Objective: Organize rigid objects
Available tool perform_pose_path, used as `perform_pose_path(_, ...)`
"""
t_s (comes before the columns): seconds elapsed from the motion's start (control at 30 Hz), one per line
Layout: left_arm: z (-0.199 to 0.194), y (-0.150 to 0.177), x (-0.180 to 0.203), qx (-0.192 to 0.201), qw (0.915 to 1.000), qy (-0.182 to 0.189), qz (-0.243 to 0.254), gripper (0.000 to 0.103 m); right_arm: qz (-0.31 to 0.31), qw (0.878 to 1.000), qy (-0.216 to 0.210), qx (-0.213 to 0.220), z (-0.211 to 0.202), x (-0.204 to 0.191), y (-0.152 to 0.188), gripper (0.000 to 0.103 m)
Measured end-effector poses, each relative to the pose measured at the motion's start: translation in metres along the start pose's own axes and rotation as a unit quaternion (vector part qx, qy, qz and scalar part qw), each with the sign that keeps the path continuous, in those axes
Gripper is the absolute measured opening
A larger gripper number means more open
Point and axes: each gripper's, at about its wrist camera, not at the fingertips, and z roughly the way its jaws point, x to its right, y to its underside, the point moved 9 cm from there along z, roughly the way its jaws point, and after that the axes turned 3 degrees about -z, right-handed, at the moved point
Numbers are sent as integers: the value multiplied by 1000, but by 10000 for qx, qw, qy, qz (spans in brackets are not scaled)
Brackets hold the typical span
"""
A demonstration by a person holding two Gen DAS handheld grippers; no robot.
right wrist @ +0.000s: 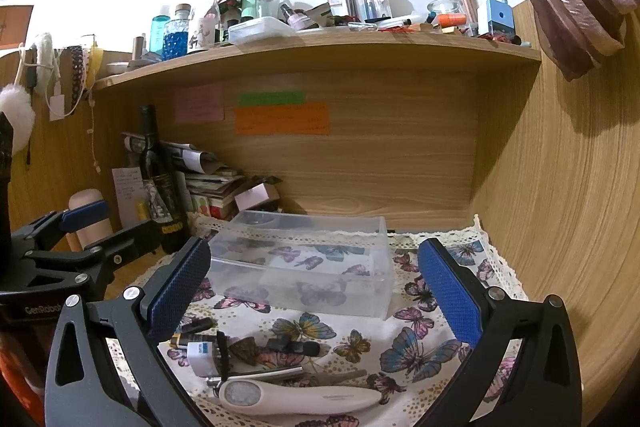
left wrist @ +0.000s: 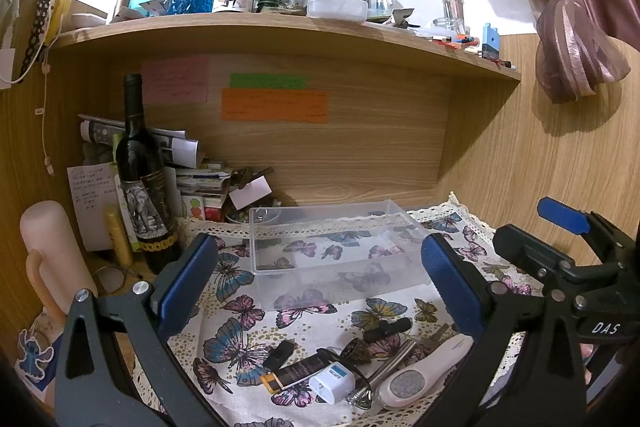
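Hovering wide open, left gripper (left wrist: 320,283) and right gripper (right wrist: 316,291) frame the clear box (left wrist: 336,251), small items (left wrist: 340,367) lying below

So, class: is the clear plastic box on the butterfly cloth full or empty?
Empty. The clear plastic box shows only the butterfly cloth through its walls; the small items lie outside it.

Both the left gripper (left wrist: 320,283) and the right gripper (right wrist: 314,291) are built from matte black frames with triangular cut-outs. Silver round screw heads are set at the joints. The fingers (left wrist: 188,283) are faced with blue textured pads. White lettering is printed on the bodies.
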Motion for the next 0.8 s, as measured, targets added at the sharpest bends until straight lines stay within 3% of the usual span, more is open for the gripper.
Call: perform_pose_path(0.8, 1, 0, 1, -61, 10000, 27, 37, 103, 1, 10000, -41, -87, 6, 1, 3, 103)
